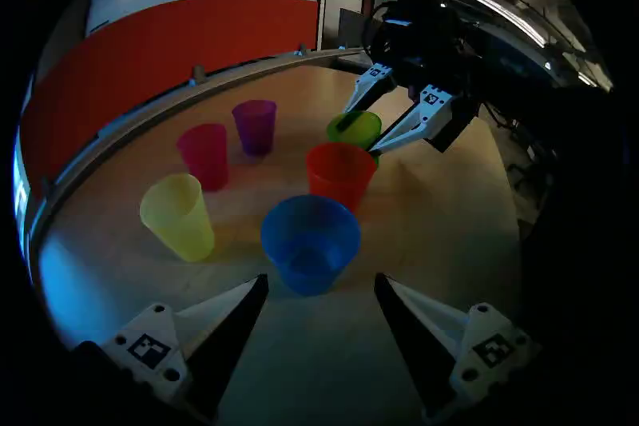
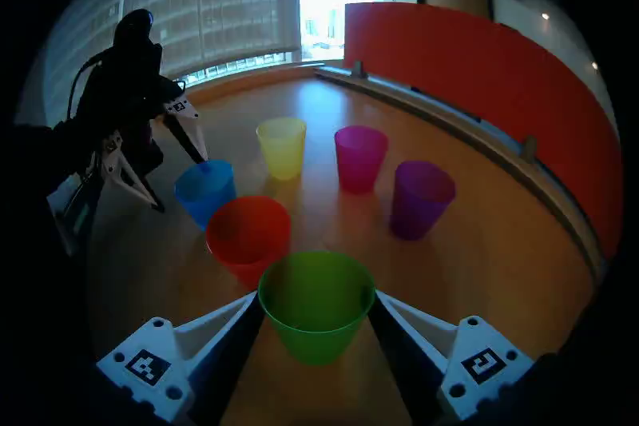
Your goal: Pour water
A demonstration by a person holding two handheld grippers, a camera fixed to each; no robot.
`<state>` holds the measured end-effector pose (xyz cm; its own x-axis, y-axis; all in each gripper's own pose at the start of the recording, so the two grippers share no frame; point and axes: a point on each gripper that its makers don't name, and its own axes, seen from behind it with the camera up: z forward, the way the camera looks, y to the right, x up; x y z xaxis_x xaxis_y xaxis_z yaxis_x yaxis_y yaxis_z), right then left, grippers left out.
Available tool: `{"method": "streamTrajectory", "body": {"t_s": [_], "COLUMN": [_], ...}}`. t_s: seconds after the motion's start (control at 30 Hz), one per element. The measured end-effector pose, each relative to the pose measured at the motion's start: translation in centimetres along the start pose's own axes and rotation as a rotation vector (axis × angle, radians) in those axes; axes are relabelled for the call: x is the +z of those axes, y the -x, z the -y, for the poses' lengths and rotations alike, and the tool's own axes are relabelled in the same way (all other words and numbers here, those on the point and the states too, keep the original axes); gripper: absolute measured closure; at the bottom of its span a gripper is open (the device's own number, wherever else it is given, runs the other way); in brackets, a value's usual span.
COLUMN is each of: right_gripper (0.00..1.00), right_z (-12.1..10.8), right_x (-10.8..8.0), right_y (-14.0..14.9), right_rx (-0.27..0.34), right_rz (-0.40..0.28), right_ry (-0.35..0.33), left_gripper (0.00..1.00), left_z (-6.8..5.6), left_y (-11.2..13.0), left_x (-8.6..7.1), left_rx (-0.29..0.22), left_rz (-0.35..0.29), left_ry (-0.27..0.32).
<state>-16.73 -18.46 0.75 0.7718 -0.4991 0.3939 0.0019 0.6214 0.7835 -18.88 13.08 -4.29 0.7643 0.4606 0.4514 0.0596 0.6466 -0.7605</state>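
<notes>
Several plastic cups stand upright on a wooden table [image 1: 447, 210]. The blue cup [image 1: 310, 242] is just ahead of my left gripper [image 1: 319, 286], whose fingers are spread apart and not touching it. In the right gripper view the green cup [image 2: 317, 306] sits between the fingers of my right gripper [image 2: 316, 298], which stands open with the tips at the cup's sides. The left gripper view shows the right gripper [image 1: 359, 132] straddling the green cup [image 1: 355, 124] on the table. My left gripper [image 2: 182, 184] appears by the blue cup [image 2: 205, 190]. I cannot tell whether any cup holds water.
A red cup [image 1: 341, 173] stands between the blue and green ones. Yellow [image 1: 177, 216], pink [image 1: 204, 154] and purple [image 1: 255, 126] cups stand toward the table's raised edge rail [image 1: 160, 110], with a red wall panel [image 1: 184, 42] behind. A dark-sleeved person [image 2: 120, 82] holds the grippers.
</notes>
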Motion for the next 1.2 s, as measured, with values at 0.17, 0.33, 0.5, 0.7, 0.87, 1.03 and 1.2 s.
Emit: {"method": "streamTrajectory", "body": {"t_s": [0.17, 0.33, 0.5, 0.7, 0.87, 1.03, 1.2], "right_gripper": [0.09, 0.09, 0.09, 0.09, 0.09, 0.08, 0.06], "right_z": [0.1, 0.1, 0.1, 0.2, 0.2, 0.1, 0.0], "right_x": [0.1, 0.1, -0.1, -0.7, -1.3, -1.6, -1.6], "right_y": [0.2, 0.3, 0.5, 1.1, 2.0, 2.4, 2.4], "right_rx": [0.004, 0.009, 0.012, 0.014, 0.015, 0.017, 0.017], "right_rz": [0.000, -0.001, -0.002, 0.004, 0.012, 0.013, 0.013], "right_ry": [-0.001, -0.001, 0.000, 0.004, 0.014, 0.021, 0.030], "left_gripper": [0.01, 0.01, 0.01, 0.01, 0.01, 0.01, 0.01], "left_z": [-0.2, -0.3, -0.4, -0.4, -0.6, -0.8, -1.0], "left_y": [0.0, -0.1, 0.0, 0.2, 0.2, 0.0, -0.1], "left_x": [-0.2, -0.3, -0.4, -0.5, -0.5, -0.4, -0.5], "left_rx": [0.000, 0.002, 0.001, -0.001, 0.002, 0.008, 0.008], "left_rz": [-0.003, -0.005, -0.005, -0.003, -0.002, -0.001, -0.002], "left_ry": [0.002, 0.001, 0.003, -0.002, -0.004, -0.005, -0.009]}}
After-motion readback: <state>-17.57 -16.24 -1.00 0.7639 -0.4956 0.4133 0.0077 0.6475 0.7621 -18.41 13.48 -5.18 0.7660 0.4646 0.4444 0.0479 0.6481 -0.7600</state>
